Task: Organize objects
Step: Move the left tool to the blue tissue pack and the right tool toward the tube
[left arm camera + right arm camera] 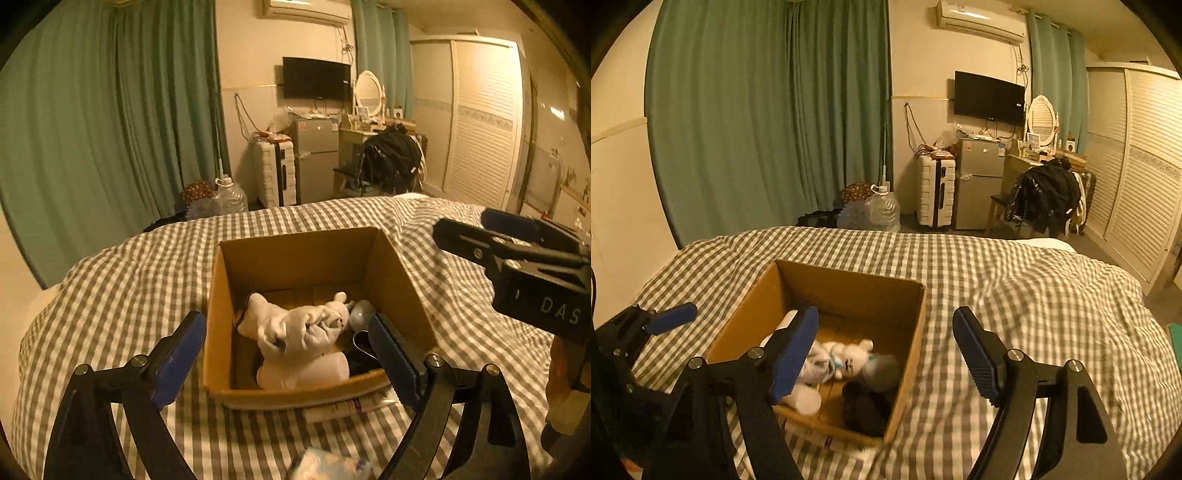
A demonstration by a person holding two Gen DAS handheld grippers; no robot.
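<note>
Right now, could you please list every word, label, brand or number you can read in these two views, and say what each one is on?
"DAS": white letters on the black body of the right tongs, cut off at the picture's edge.
Tube in front of the cardboard box: print too blurred to read.
Fridge: stickers too small to read.
TV: small mark, not legible.

An open cardboard box [295, 258] sits upright on the checked bedspread. Inside it, a white plush toy [295, 328] lies crumpled over a white bottle [306, 371] lying on its side at 6 o'clock, dark items at 4 o'clock.
</note>
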